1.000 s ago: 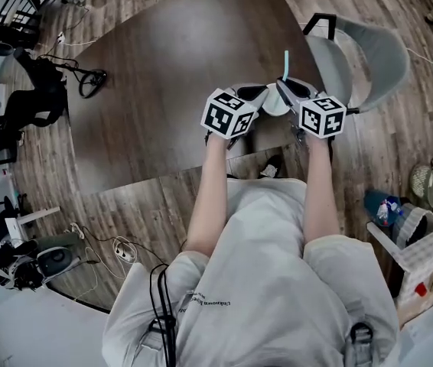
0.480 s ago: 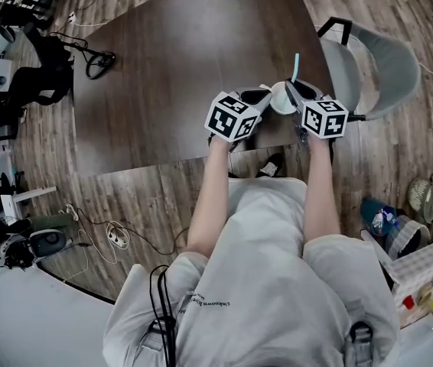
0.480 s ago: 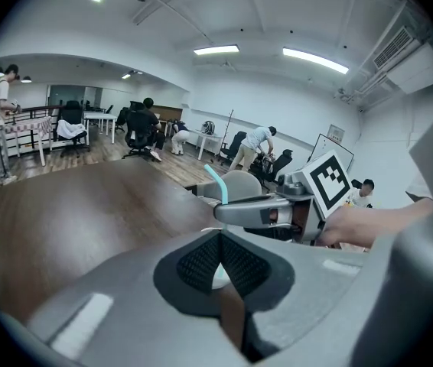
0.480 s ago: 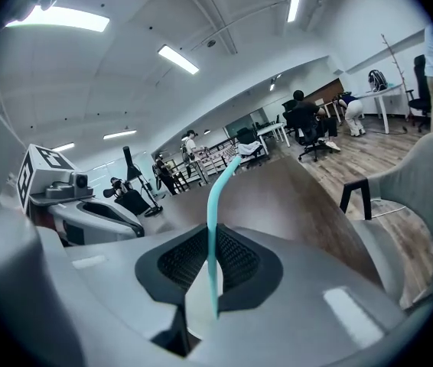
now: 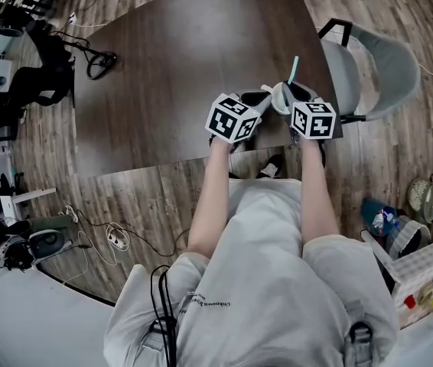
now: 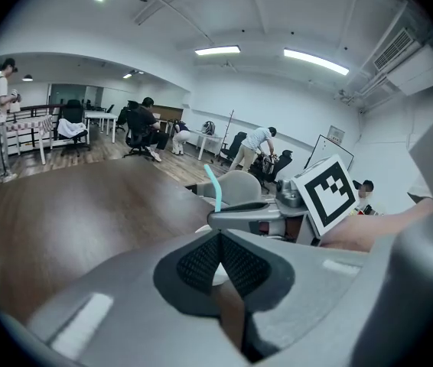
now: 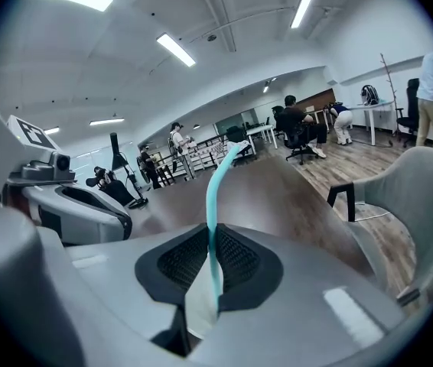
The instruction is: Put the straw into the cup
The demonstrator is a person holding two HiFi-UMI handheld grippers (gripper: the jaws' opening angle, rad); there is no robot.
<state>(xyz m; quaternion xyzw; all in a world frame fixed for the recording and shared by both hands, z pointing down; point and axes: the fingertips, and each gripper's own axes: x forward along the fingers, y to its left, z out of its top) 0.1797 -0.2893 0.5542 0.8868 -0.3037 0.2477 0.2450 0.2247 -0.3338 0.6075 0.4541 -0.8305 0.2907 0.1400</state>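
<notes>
Your right claw has slid in toward your left claw over the last half second. Its marker cube now sits closer to the left one, and only a narrow gap shows between them in the head view. The thin teal plastic straw has come along with it and keeps much the same near-upright lean. I read this as the lining-up step: you are bringing the straw's lower end over the mouth of the small white cup, and the insertion does not look finished yet.

Your right claw is clenched on the straw. In the right gripper view the straw rises from between the pressed-together pads, most of its length stands above the pinch, and a short piece carries on below it beside a white surface.

Your left claw is closed as well. Its pads meet, with a sliver of white caught at the pinch. I take that to be the cup's wall, so this claw is grasping the cup.

The cup sits between the two claws, just beside the right claw's tips, over the near edge of the dark brown wooden worktop. I cannot tell whether it rests on the worktop. The straw's lower end is hidden behind the claws, so I also cannot tell whether it has entered the cup.
</notes>
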